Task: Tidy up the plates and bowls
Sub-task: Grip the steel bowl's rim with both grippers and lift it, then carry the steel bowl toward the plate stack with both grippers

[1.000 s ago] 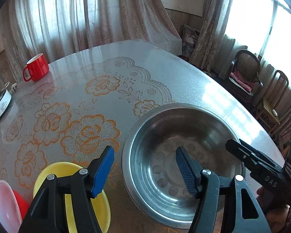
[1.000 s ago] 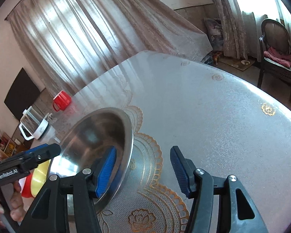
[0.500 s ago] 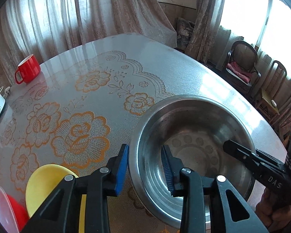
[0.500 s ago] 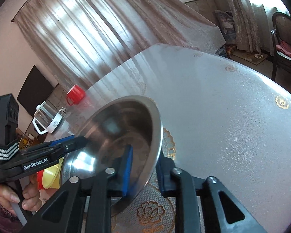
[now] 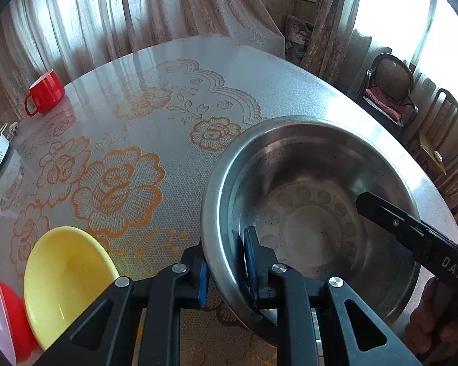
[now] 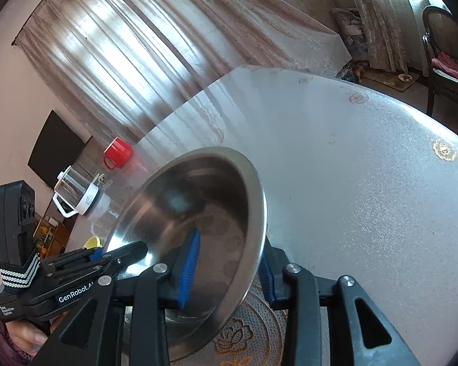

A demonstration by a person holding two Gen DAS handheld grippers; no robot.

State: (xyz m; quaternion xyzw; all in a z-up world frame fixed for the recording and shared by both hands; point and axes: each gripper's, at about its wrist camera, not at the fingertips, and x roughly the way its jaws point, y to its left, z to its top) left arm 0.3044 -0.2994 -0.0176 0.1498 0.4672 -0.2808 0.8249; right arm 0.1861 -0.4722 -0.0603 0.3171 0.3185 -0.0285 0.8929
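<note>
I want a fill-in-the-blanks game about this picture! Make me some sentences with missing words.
1. Both the left gripper and the right gripper are pinching the rim of the big ____ bowl.
2. The mug far across the table is ____.
3. The bowl beside the left gripper is ____.

Missing words: metal; red; yellow

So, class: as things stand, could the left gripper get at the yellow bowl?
Probably not yet. The left gripper is shut on the rim of the steel bowl, so it is occupied. The yellow bowl lies uncovered on the table just to its left, so the path looks free once it lets go.
</note>
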